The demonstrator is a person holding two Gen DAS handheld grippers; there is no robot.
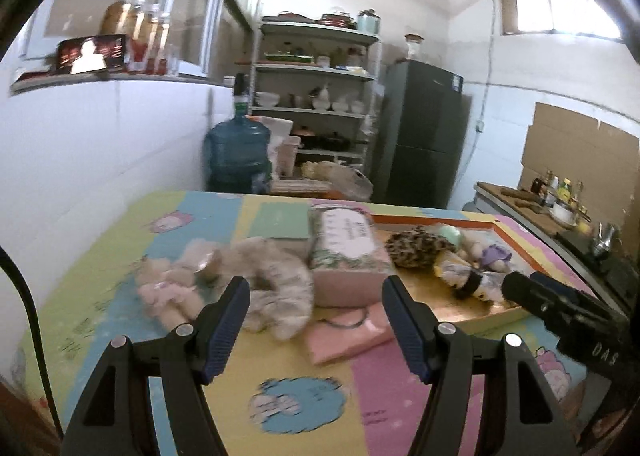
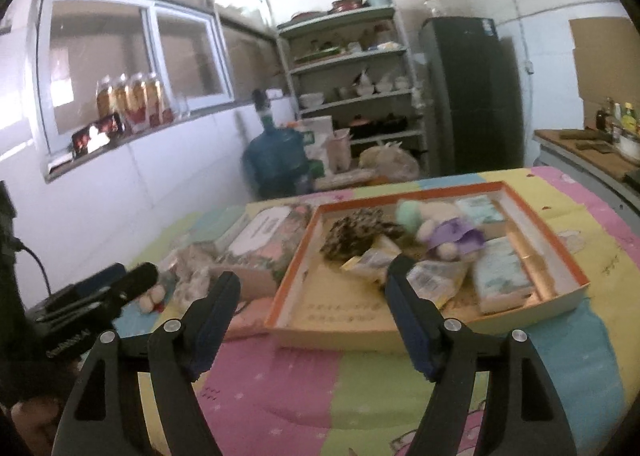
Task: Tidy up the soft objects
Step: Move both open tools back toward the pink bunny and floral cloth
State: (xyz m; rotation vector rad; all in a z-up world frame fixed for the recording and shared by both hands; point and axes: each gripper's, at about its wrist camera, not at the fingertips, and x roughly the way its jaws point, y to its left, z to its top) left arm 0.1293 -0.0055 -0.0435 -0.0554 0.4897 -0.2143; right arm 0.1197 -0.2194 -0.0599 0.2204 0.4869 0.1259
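On the desk point(image 1: 280, 396), which wears a pastel cloth with cartoon prints, the soft things lie in two groups. Outside the box, on the left side, there is a cream plush toy point(image 1: 172, 288) and just beside it a curled grey-white furry scrunchie point(image 1: 280, 292); both look fluffy and a little blurred. A flat pink cloth point(image 1: 348, 336) lies in front of a flowered tissue pack point(image 1: 348, 244).

The orange-rimmed box point(image 2: 532, 216) already holds a leopard-print scrunchie point(image 2: 352, 232), a small doll in a purple dress with a mint-green cap point(image 2: 440, 228), and some small patterned packets point(image 2: 500, 268) which I cannot name more exactly.

The left tool point(image 1: 316, 296) hangs above the desk with its jaws apart and nothing between them. The right tool point(image 2: 312, 292) is before the near edge of the box, its jaws also wide apart and empty.
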